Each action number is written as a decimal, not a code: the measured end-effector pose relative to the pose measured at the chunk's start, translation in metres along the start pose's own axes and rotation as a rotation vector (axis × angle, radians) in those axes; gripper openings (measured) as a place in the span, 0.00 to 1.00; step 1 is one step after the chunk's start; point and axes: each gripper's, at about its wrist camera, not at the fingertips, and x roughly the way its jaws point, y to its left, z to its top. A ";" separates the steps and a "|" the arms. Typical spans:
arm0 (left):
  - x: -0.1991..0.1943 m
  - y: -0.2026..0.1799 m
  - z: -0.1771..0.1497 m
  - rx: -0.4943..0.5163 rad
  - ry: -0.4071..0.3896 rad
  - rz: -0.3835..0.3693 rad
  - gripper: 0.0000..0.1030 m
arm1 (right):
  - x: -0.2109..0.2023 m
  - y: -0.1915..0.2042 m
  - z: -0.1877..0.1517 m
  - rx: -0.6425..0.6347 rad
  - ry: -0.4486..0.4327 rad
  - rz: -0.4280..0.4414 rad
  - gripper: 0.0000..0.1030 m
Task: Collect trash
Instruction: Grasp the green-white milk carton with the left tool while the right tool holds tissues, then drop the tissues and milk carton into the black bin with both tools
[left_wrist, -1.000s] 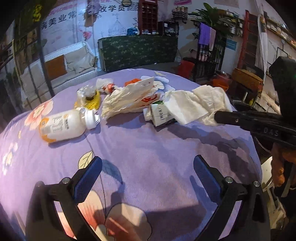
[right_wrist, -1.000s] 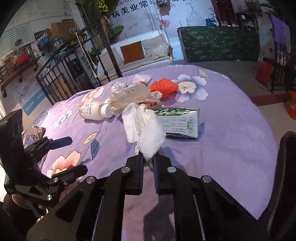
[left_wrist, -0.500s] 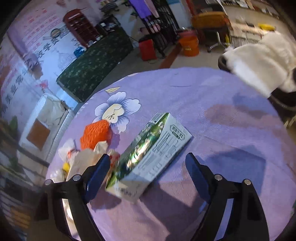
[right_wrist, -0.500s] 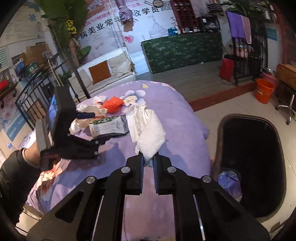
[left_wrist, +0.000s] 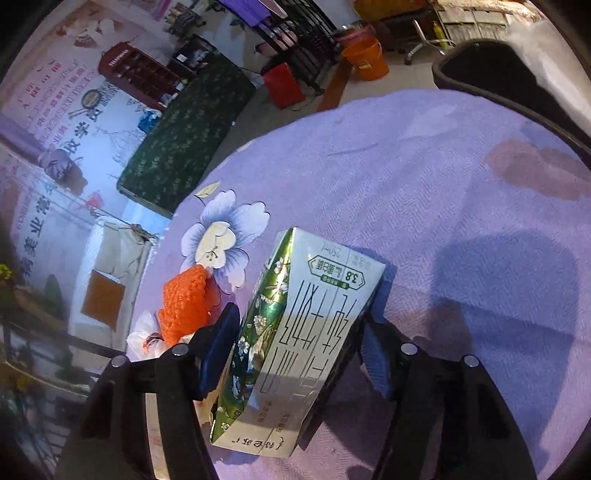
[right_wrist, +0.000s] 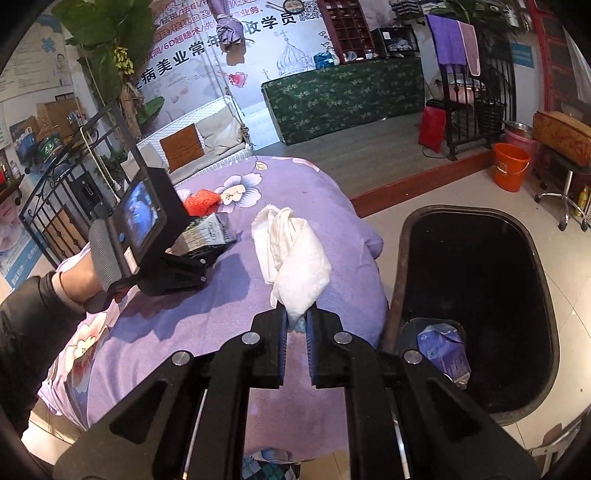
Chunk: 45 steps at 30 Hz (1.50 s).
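The right gripper (right_wrist: 295, 328) is clamped on a crumpled tissue (right_wrist: 295, 254), with the trash bin (right_wrist: 535, 266) just to its right (a carton's already inside). Next it probably swings over and drops. The left gripper (left_wrist: 295, 350) sits open around the milk carton (left_wrist: 295, 343), not squeezing.

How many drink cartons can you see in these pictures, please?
2. A green-and-white milk carton lies on the purple floral tablecloth between the left gripper fingers; a crushed blue carton sits inside the black trash bin. Others may be hidden deeper inside.
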 end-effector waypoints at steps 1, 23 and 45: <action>-0.006 0.001 0.000 -0.028 -0.023 0.007 0.57 | 0.000 -0.002 0.000 0.005 -0.001 0.000 0.09; -0.145 0.000 -0.008 -0.759 -0.490 -0.473 0.49 | -0.026 -0.062 0.000 0.111 -0.093 -0.183 0.09; -0.127 -0.103 0.099 -0.591 -0.437 -0.764 0.49 | -0.063 -0.160 -0.034 0.394 -0.141 -0.459 0.67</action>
